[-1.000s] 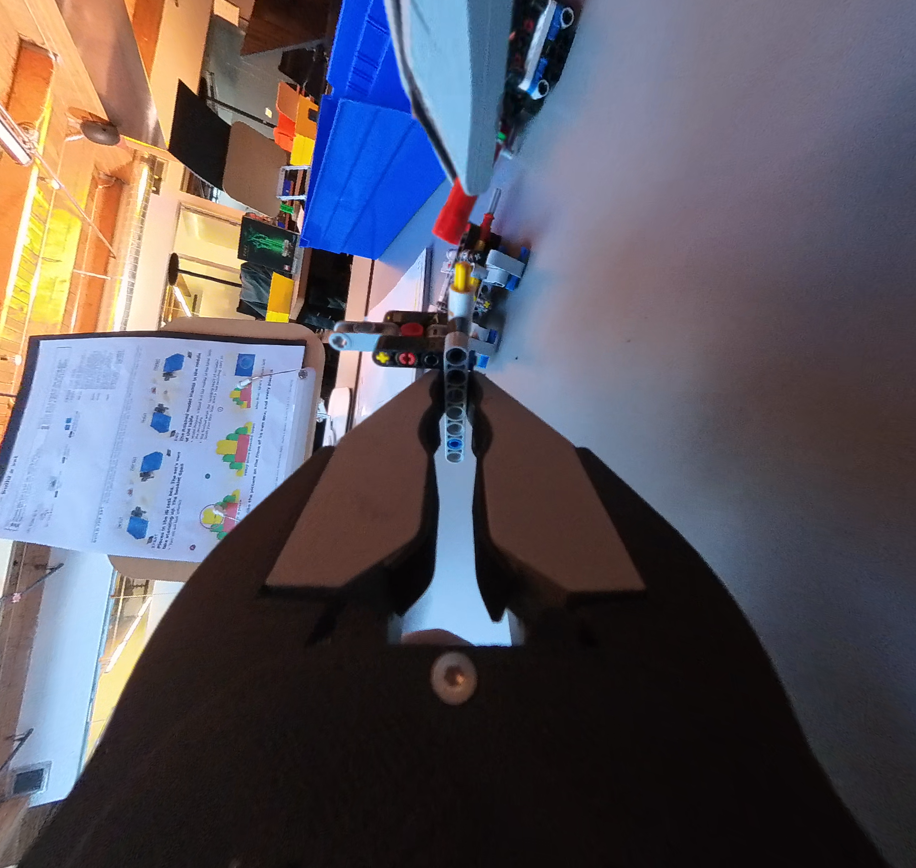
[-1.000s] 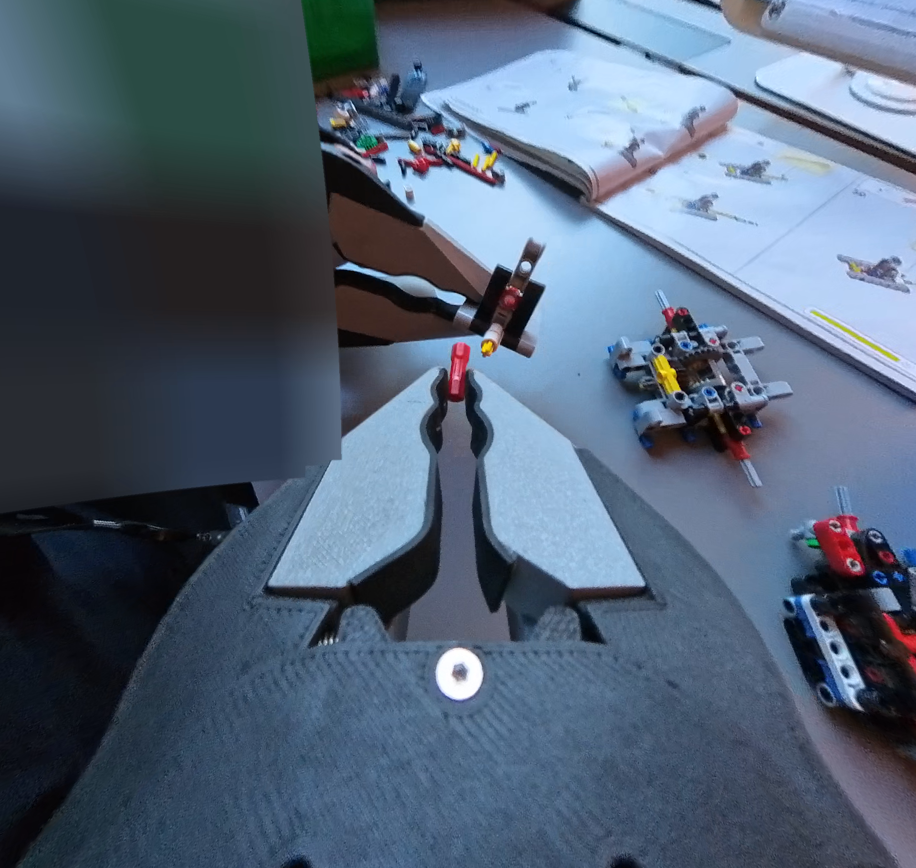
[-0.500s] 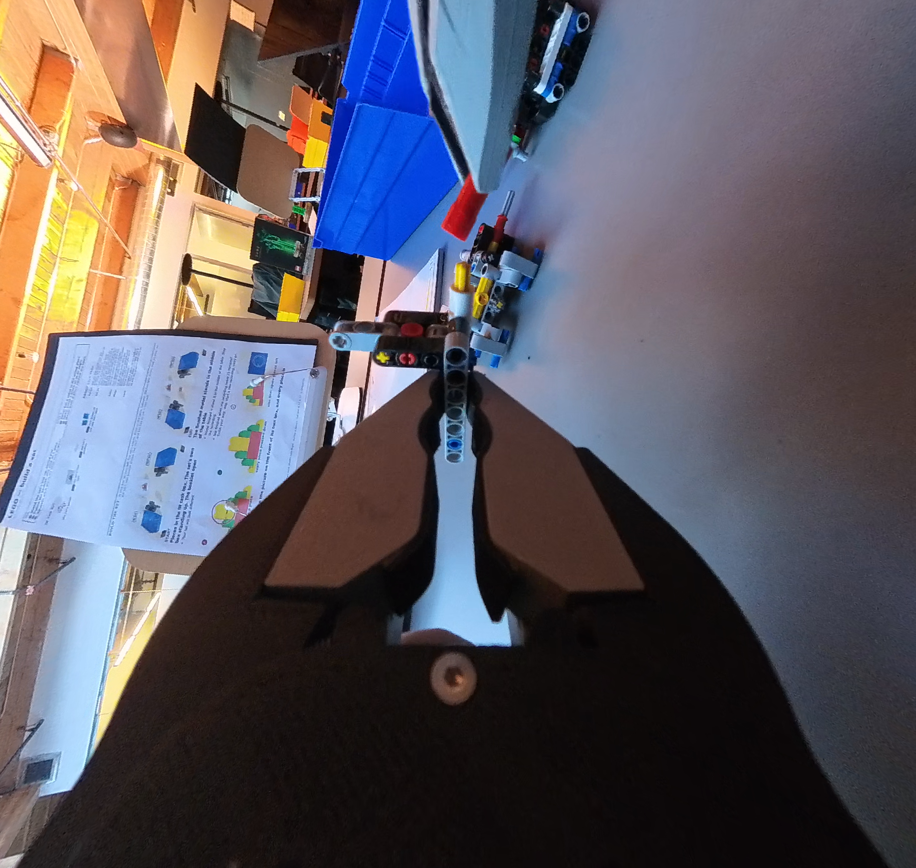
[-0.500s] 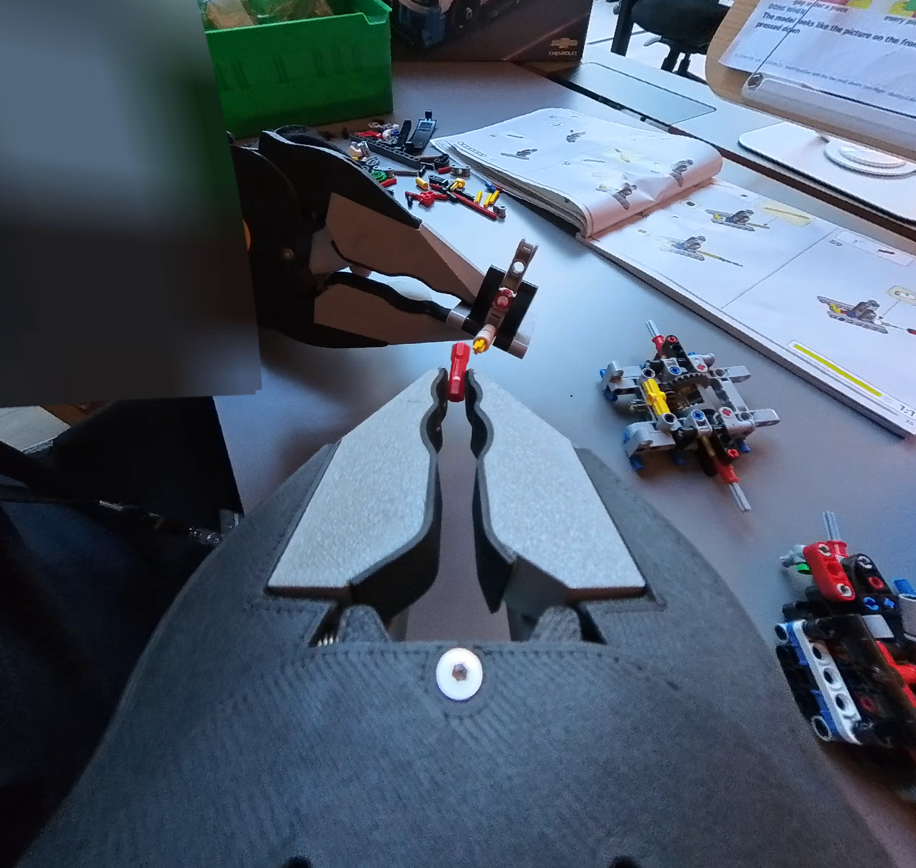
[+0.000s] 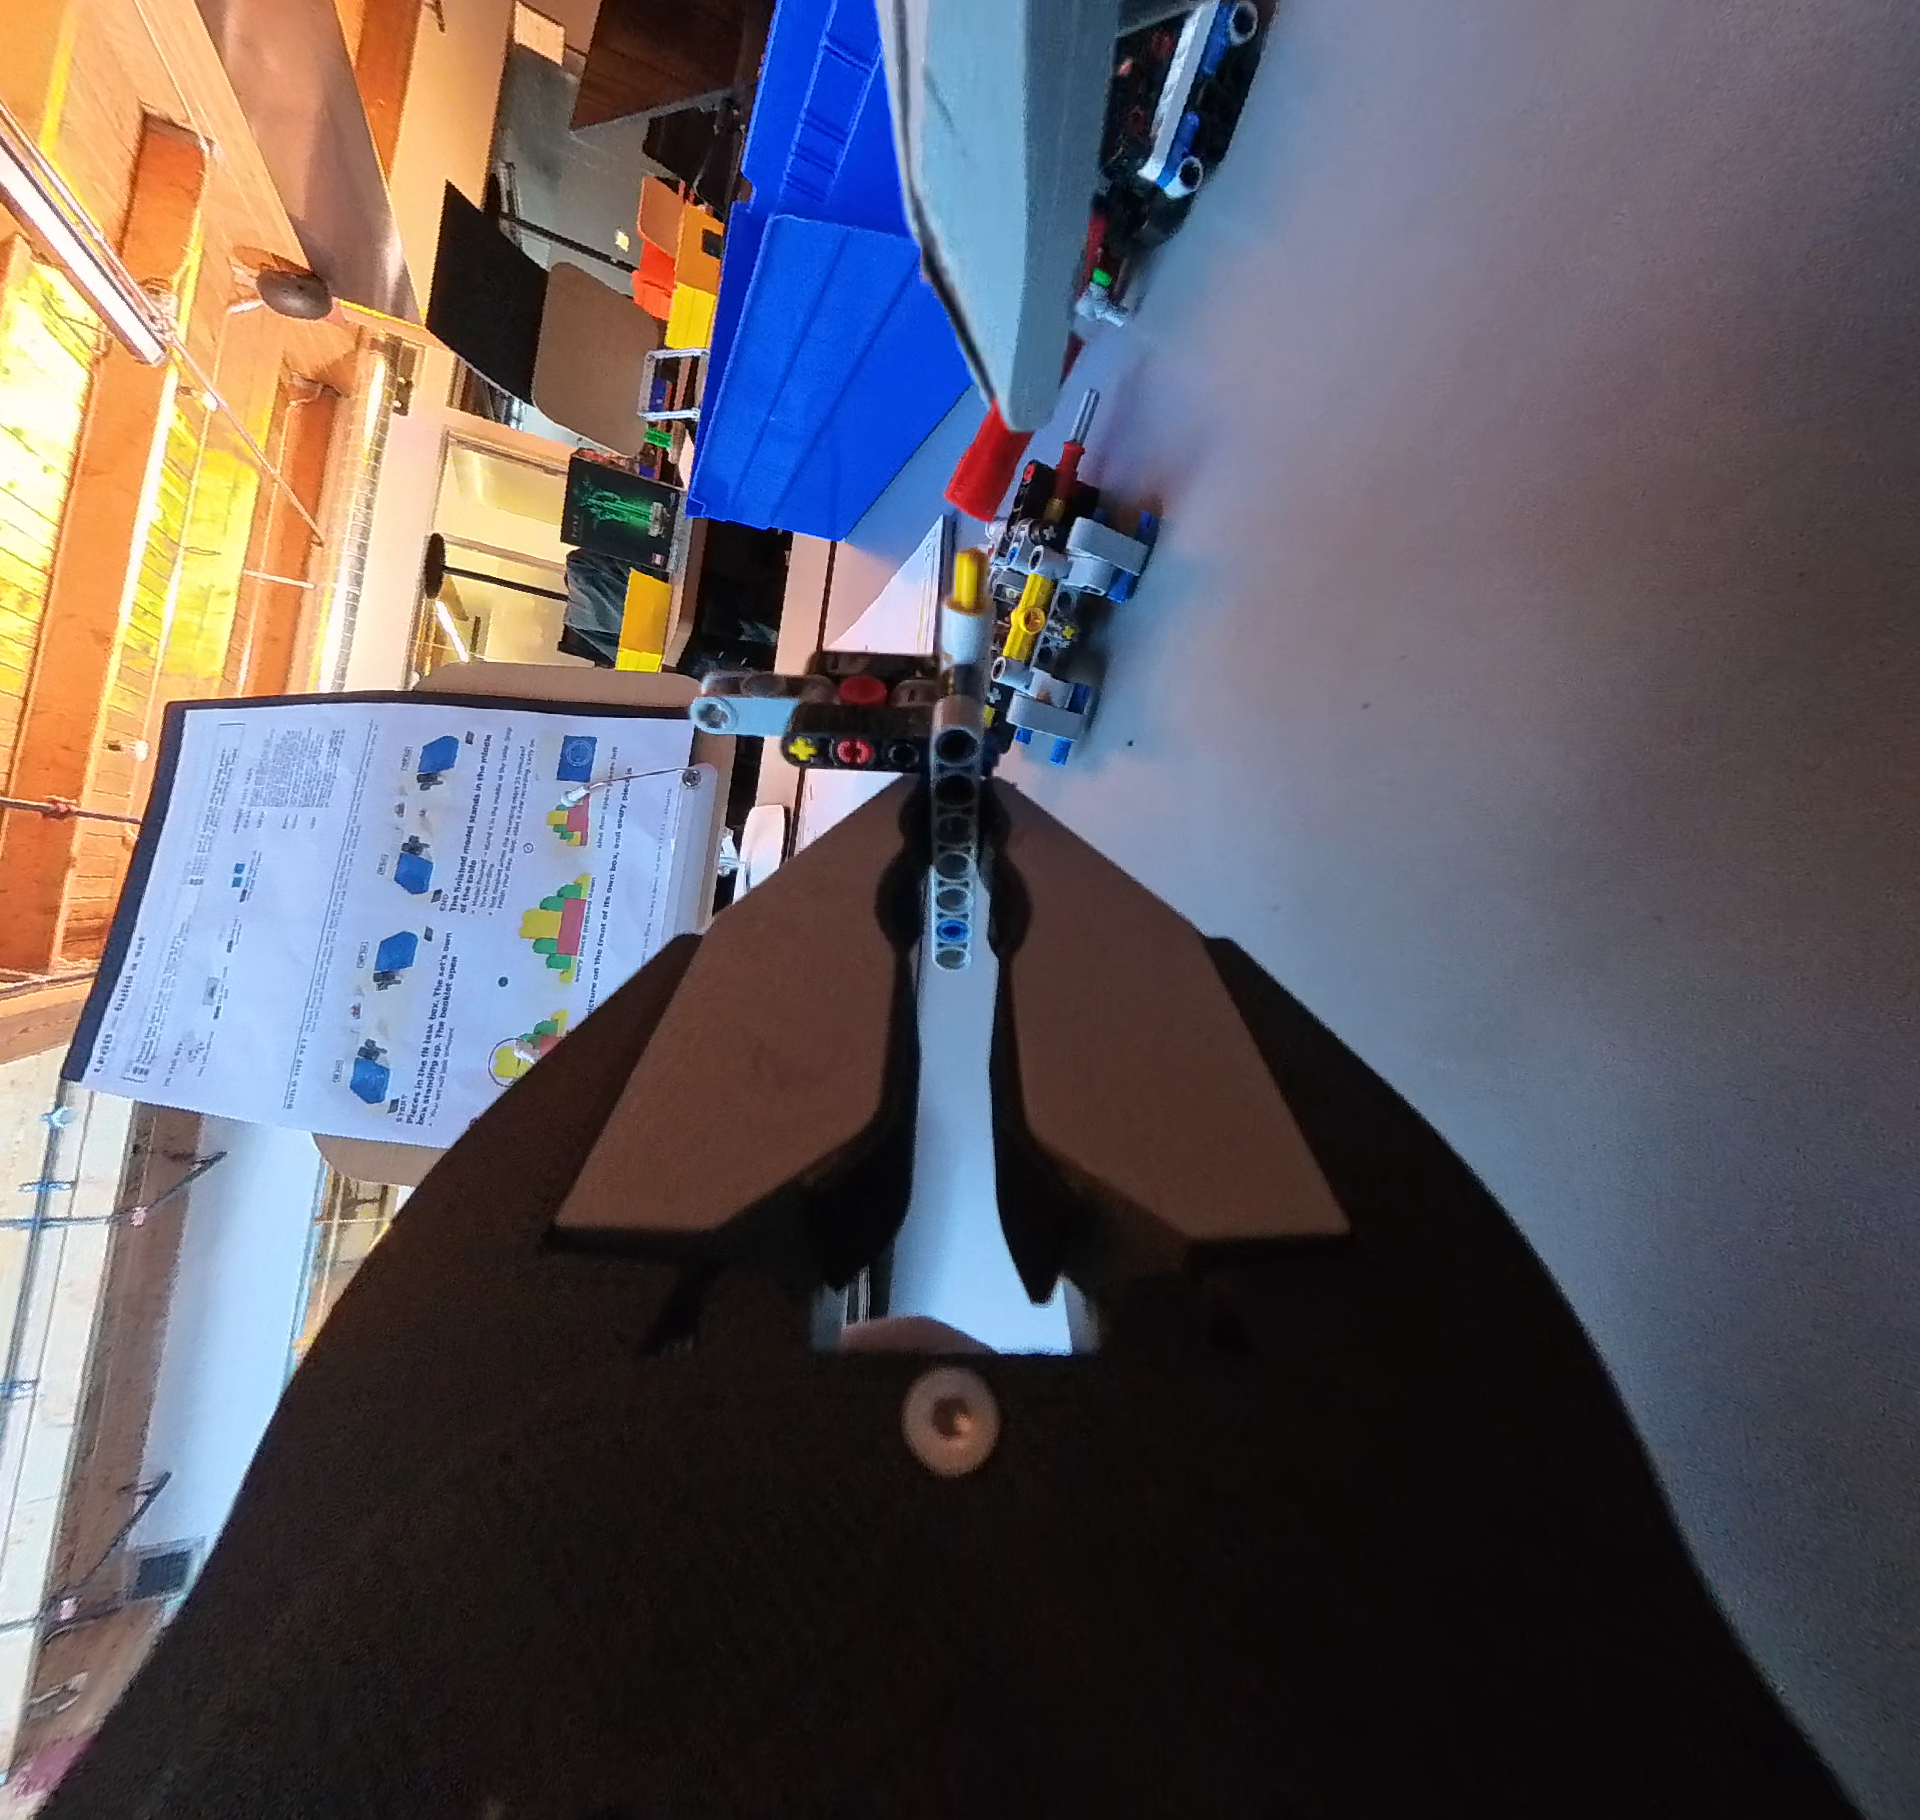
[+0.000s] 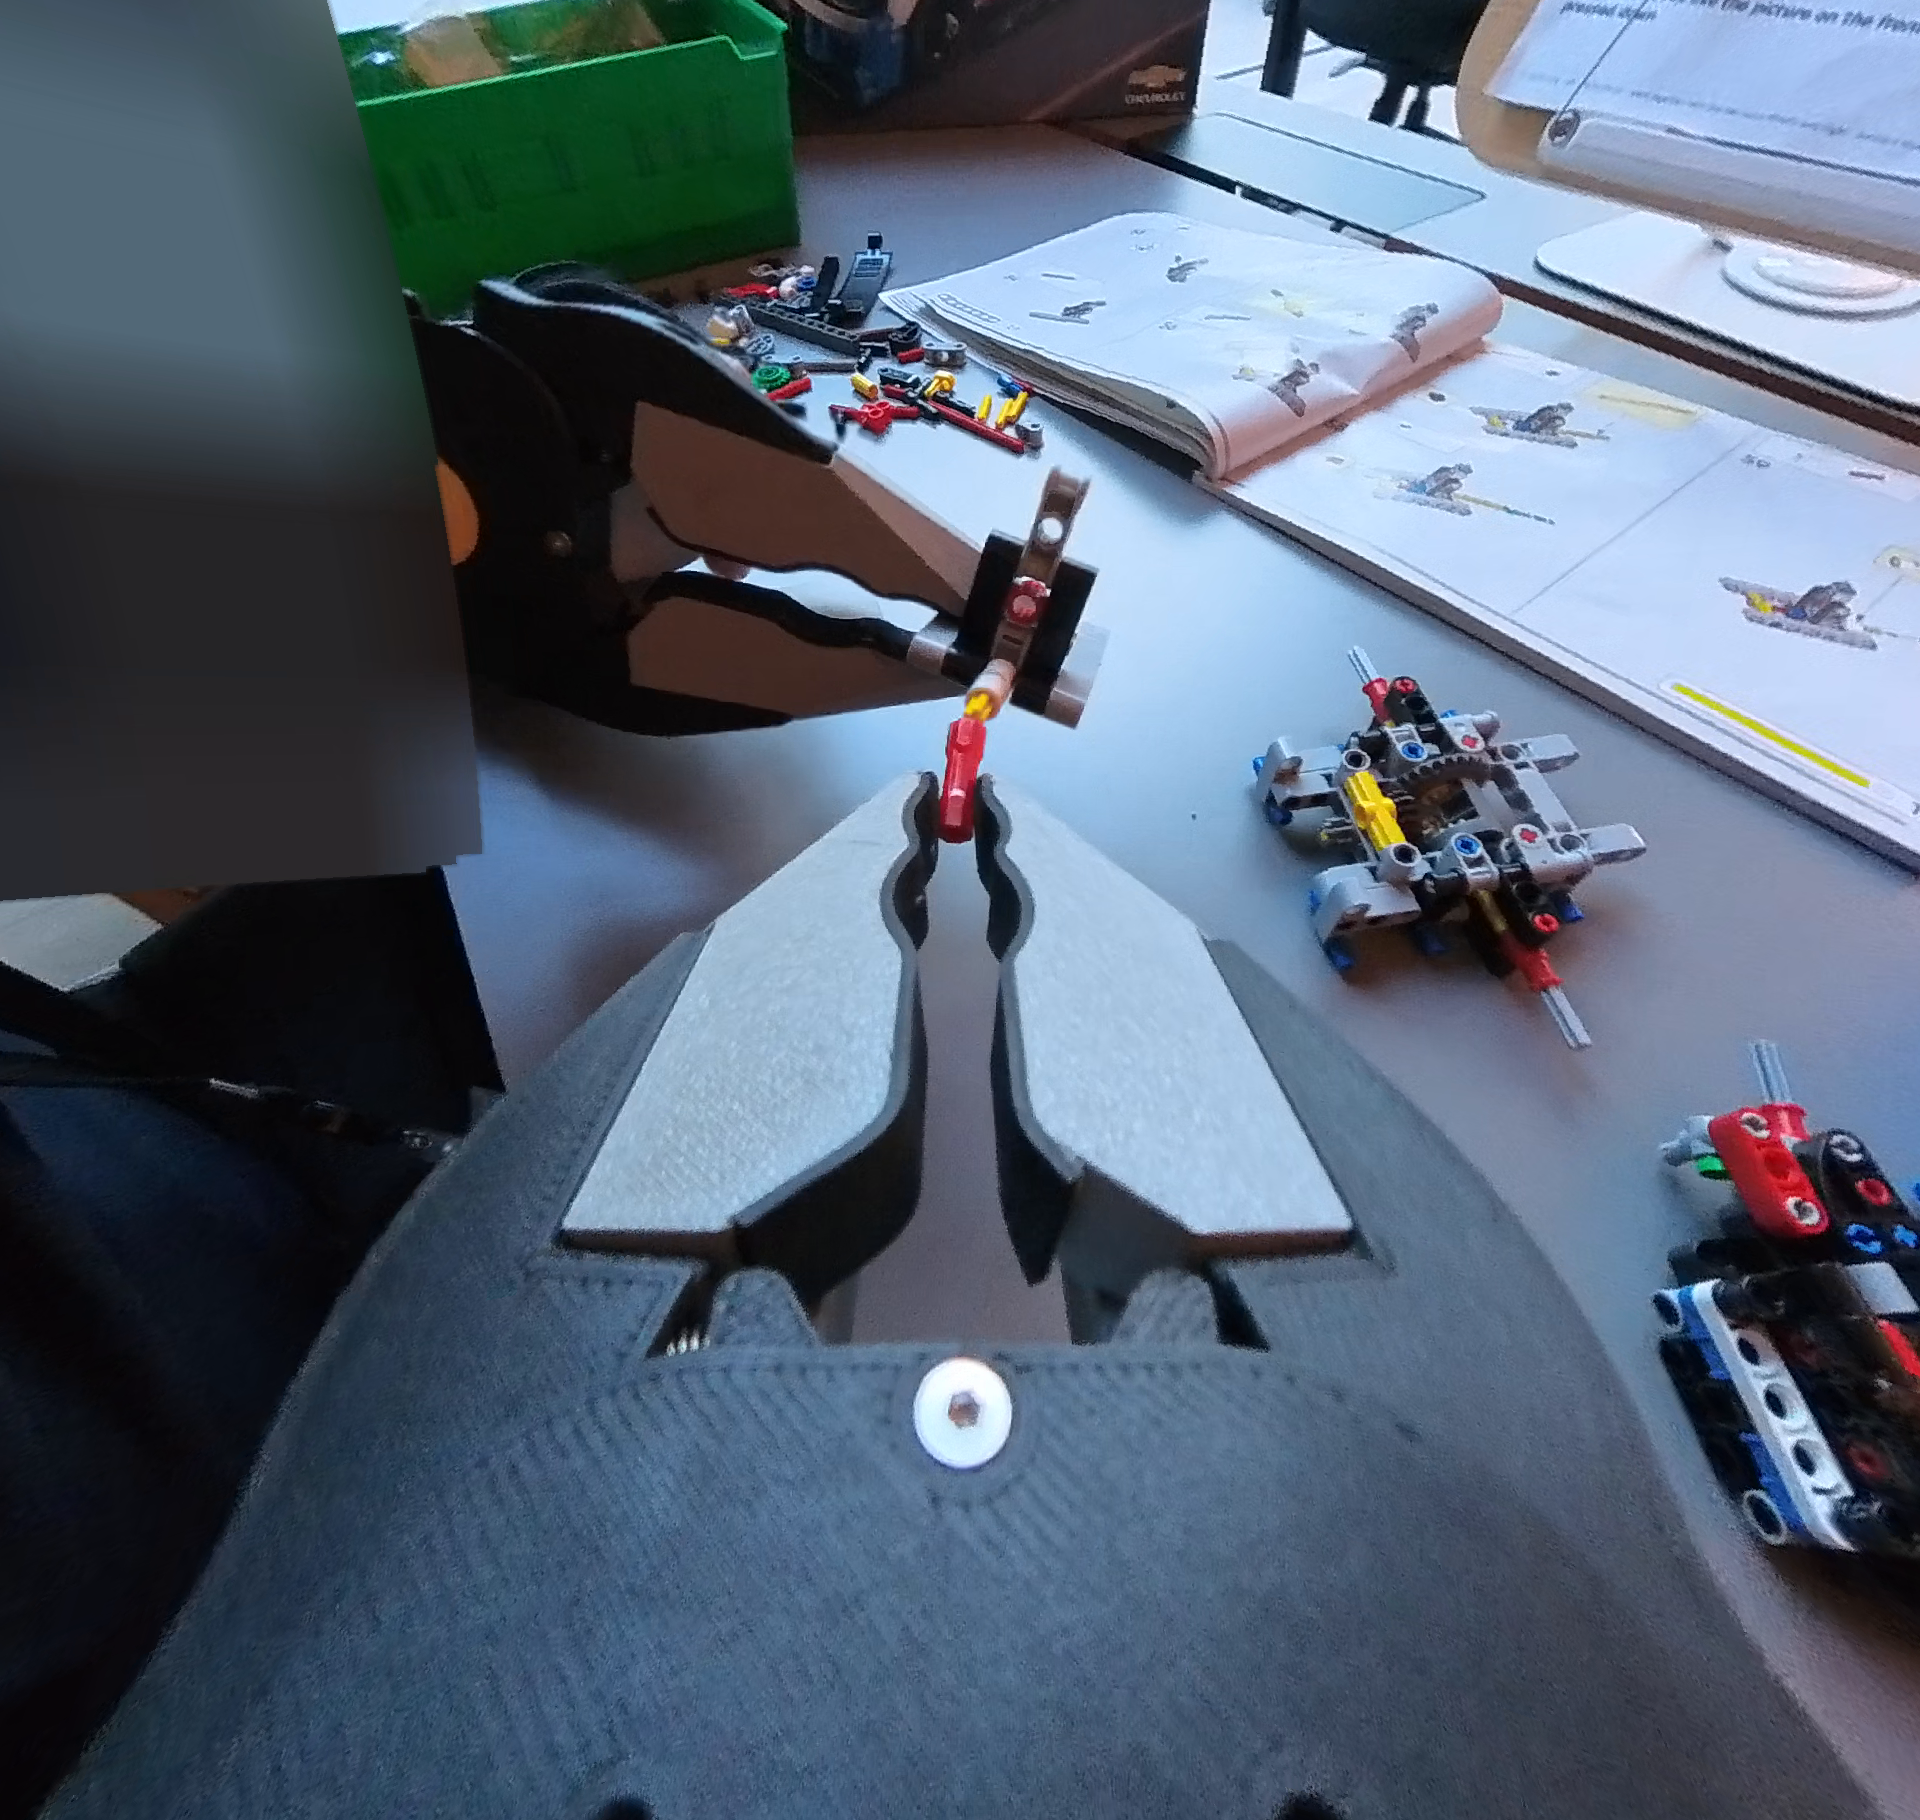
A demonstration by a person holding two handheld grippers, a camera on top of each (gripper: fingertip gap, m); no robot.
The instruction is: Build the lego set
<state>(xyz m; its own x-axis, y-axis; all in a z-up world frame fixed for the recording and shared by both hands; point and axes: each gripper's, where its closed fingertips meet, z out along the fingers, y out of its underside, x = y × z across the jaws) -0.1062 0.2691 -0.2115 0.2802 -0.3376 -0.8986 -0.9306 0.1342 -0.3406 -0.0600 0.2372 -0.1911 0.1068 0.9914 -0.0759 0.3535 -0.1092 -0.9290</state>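
Over the grey table (image 6: pixel 1195 627), both grippers' fingers clamp: left (image 5: pixel 958 835) a beam assembly (image 5: pixel 951 804), right (image 6: pixel 958 814) a red connector (image 6: pixel 958 794)

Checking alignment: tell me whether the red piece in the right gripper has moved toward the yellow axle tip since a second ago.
Yes. The red piece sits closer beneath the yellow axle tip than before.

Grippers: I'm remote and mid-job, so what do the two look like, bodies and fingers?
The right gripper has a dark grey ribbed printed body, a silver screw at its centre, and pale grey flat-faced fingers with wavy black inner edges. The left gripper matches in shape but has a black body, with an orange round part near its rear.
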